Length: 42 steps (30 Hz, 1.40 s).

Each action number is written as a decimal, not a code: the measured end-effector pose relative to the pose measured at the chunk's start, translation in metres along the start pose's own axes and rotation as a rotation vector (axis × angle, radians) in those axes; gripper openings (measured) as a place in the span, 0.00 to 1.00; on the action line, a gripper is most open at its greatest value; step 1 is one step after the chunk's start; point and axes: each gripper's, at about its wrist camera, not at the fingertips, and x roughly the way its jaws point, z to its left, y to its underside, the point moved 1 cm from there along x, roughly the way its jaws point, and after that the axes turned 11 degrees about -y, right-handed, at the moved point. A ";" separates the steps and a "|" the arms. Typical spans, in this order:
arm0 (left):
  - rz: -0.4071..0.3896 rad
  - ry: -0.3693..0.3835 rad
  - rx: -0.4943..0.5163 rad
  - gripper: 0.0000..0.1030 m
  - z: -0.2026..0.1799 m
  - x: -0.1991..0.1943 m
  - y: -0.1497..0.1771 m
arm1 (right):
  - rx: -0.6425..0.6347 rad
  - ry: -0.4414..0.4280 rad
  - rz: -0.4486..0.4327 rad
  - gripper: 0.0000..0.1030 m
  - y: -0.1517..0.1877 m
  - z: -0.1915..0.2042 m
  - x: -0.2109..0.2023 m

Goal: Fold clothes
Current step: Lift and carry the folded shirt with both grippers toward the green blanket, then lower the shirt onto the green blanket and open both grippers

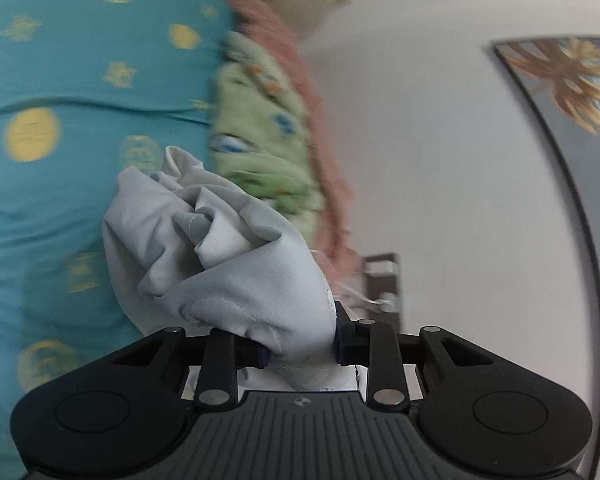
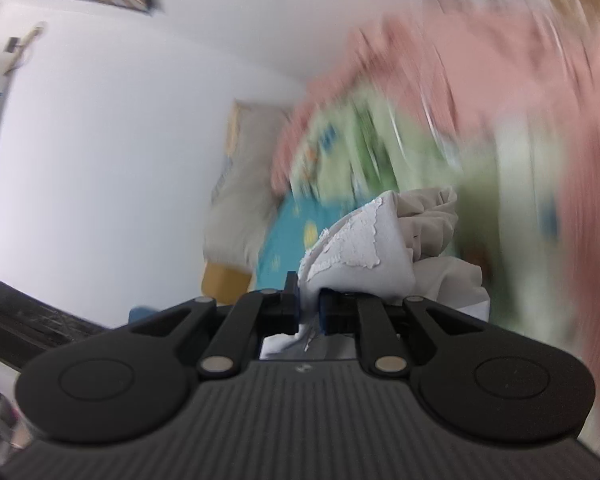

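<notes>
In the left wrist view, your left tool (image 1: 300, 344) is squeezed tight on a bunched-up pale grey garment (image 1: 220, 248). The cloth puffs out in a crumpled ball just in front of the tool. Behind it is a teal sheet with gold shapes (image 1: 80, 120), a green patterned blanket (image 1: 264, 128) and a pink fringed cloth (image 1: 320, 128). A white wall (image 1: 420, 160) and a framed picture (image 1: 572, 80) are off to the side.

In the right wrist view, your right tool (image 2: 309, 308) is also pinched on the same garment (image 2: 380, 248), at a spot with cracked white print. The background is very blurry.

I think the folding has hardly begun. The garment is held up in the air, all crumpled. You need to spread it flat first, then fold it.
</notes>
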 end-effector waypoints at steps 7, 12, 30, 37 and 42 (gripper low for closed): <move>0.033 0.164 0.208 0.30 -0.100 0.085 0.025 | -0.284 0.078 -0.236 0.12 -0.081 0.038 -0.058; 0.126 0.026 0.340 0.31 -0.063 0.154 0.078 | -0.308 0.298 -0.192 0.12 -0.064 -0.026 -0.072; 0.014 -0.227 0.684 1.00 -0.049 0.087 0.131 | -0.377 0.490 -0.096 0.84 0.004 -0.027 -0.103; -0.142 -0.239 0.795 1.00 -0.073 0.005 0.144 | -0.506 0.456 -0.164 0.84 0.030 0.030 -0.135; -0.244 -0.242 0.847 1.00 -0.083 -0.053 0.156 | -0.604 0.424 -0.189 0.84 0.055 0.070 -0.157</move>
